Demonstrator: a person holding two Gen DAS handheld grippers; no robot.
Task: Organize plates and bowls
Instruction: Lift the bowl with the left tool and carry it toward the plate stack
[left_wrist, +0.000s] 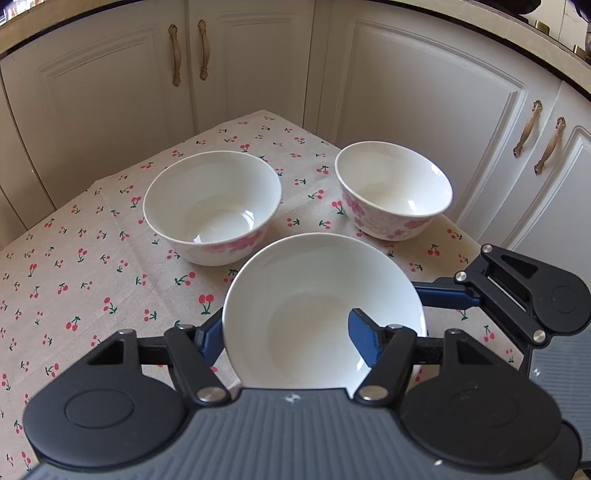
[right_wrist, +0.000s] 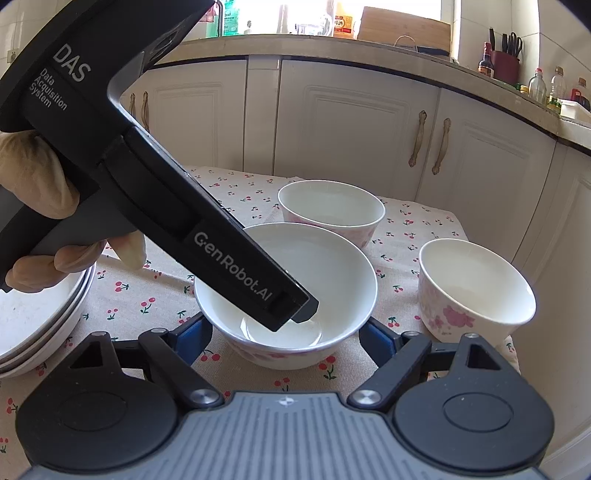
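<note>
Left wrist view: the near bowl (left_wrist: 321, 314) sits on the cherry-print tabletop (left_wrist: 92, 266), and my left tool (left_wrist: 286, 338) has it by the rim, one blue finger outside the wall, the other inside, jaws together on it. My right tool (right_wrist: 286, 338) straddles the same bowl (right_wrist: 332, 266); its blue fingers stand beside the walls, contact unclear. Two more bowls (left_wrist: 212, 206) (left_wrist: 393, 190) stand behind, well apart. Stacked plates (right_wrist: 33, 317) lie left, under my gloved hand (right_wrist: 40, 199).
</note>
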